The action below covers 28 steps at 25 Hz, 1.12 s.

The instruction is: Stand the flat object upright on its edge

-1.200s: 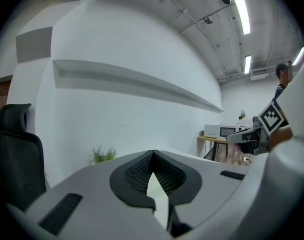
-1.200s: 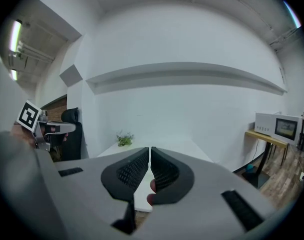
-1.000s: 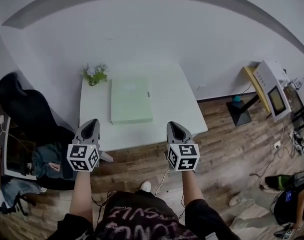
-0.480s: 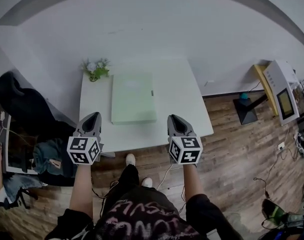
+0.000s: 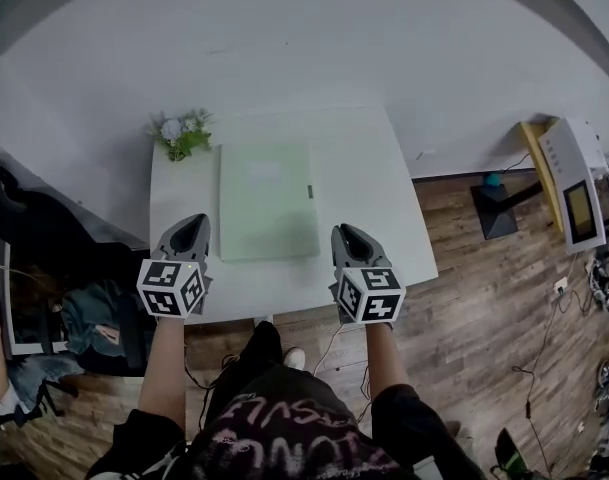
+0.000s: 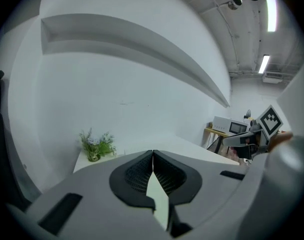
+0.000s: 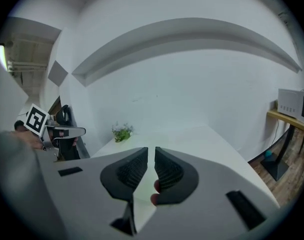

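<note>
The green folder [image 5: 267,200] lies flat in the middle of the white table [image 5: 359,183], near a small plant [image 5: 179,134]. The left gripper [image 5: 187,230] and right gripper [image 5: 348,236] hover at the near edge, jaws pressed together, empty. I'd open both first, then lift one long side while the other steadies it.
</note>
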Available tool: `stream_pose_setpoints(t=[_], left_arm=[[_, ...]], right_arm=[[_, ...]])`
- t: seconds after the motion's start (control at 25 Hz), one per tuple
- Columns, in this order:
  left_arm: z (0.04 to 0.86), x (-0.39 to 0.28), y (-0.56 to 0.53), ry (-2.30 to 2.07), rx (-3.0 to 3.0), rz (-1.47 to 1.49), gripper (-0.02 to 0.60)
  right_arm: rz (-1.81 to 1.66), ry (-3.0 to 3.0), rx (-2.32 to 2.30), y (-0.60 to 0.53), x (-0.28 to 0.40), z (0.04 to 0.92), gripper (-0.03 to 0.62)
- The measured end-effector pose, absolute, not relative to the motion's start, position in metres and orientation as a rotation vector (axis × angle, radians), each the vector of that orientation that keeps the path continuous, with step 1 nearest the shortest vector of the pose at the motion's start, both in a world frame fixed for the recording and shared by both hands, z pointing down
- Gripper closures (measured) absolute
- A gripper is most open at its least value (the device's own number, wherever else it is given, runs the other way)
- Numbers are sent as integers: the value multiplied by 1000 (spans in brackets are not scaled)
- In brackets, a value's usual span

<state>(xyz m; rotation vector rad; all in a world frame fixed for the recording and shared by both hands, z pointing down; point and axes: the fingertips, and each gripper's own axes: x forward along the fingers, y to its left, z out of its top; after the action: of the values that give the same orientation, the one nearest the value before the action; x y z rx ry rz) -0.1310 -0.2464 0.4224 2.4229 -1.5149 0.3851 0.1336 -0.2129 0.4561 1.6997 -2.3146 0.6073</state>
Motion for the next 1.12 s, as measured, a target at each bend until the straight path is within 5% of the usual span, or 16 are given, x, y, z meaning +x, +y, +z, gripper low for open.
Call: stream_pose_setpoints(t=[0.32, 0.68, 1.12], left_arm=[[470, -126, -295, -1391, 2357, 463, 561], [520, -131, -326, -1281, 2256, 533, 379], [563, -125, -356, -1172, 2179, 574, 302]], right_arm=[[729, -2275, 1615, -253, 117, 498, 485], [903, -2244, 1508, -276, 100, 542, 388], [1075, -2176, 1439, -298, 98, 581, 333]])
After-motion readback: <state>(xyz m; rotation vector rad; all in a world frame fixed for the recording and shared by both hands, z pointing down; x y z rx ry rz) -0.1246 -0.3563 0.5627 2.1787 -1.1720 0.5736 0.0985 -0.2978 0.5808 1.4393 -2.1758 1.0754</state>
